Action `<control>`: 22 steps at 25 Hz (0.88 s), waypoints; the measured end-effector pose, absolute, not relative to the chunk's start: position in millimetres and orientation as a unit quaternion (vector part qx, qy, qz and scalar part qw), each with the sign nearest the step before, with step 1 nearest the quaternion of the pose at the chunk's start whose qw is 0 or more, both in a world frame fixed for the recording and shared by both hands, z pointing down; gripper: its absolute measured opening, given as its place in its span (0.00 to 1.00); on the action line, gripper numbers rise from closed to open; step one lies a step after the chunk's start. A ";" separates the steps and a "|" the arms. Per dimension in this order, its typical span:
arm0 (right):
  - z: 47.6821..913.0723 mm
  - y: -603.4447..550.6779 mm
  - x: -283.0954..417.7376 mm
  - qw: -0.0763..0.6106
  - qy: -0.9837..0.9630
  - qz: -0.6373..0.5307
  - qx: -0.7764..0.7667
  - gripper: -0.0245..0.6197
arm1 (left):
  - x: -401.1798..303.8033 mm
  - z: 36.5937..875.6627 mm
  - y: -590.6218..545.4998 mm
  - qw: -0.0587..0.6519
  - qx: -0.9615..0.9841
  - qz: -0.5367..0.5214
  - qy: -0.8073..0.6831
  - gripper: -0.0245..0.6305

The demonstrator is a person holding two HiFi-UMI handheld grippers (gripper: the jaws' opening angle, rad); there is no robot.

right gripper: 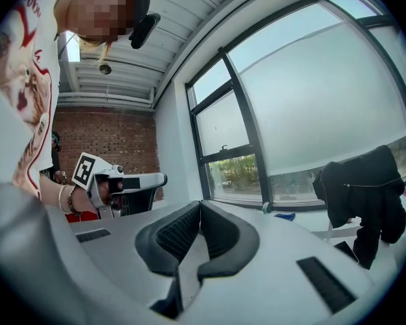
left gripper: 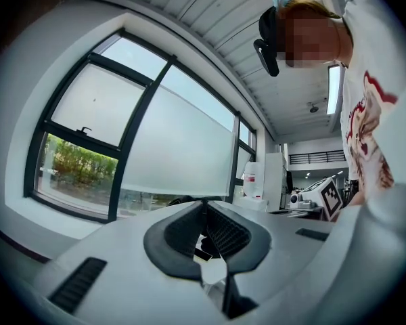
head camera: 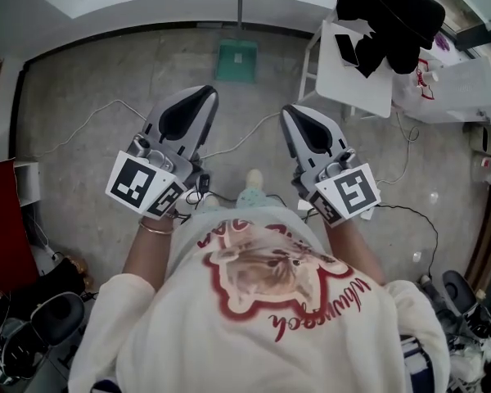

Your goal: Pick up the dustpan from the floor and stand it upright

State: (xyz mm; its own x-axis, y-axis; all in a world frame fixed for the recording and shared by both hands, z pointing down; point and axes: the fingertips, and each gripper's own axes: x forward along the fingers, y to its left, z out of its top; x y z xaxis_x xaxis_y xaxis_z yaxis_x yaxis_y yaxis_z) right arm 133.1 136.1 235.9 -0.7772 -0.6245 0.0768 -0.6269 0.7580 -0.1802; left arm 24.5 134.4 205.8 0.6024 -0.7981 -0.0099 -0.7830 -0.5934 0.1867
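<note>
Printed shirt (head camera: 270, 301) of the person is seen nearest, beyond which the left gripper (head camera: 204, 95) and right gripper (head camera: 288, 113) are held level, each with jaws closed together on nothing, while the green dustpan (head camera: 236, 60) is seen on the floor (head camera: 98, 97) well ahead, between both grippers.

The dustpan (head camera: 235, 60) is green on a mottled grey floor (head camera: 106, 80). The left tongs (head camera: 203, 92) and right tongs (head camera: 291, 110) are pale grey (their cubes (head camera: 141, 182) carry black-and-white squares).
</note>
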 end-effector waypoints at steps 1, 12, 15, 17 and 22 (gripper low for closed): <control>233.5 143.2 127.2 0.004 -0.937 0.095 0.337 0.08 | 17.2 205.7 143.4 0.082 0.891 -0.049 -0.445 0.09; 243.7 273.0 30.4 -0.017 -0.917 0.104 0.384 0.08 | -78.6 222.3 290.1 0.076 0.906 -0.017 -0.415 0.09; 244.8 314.0 9.2 -0.013 -0.918 0.104 0.383 0.08 | -91.6 230.6 332.5 0.078 0.914 -0.008 -0.399 0.09; 242.5 333.5 4.3 -0.013 -0.915 0.104 0.389 0.08 | -95.4 234.2 349.8 0.085 0.917 -0.007 -0.391 0.09; 232.5 366.8 12.2 -0.013 -0.914 0.090 0.395 0.08 | -78.4 224.9 375.5 0.076 0.927 -0.017 -0.366 0.09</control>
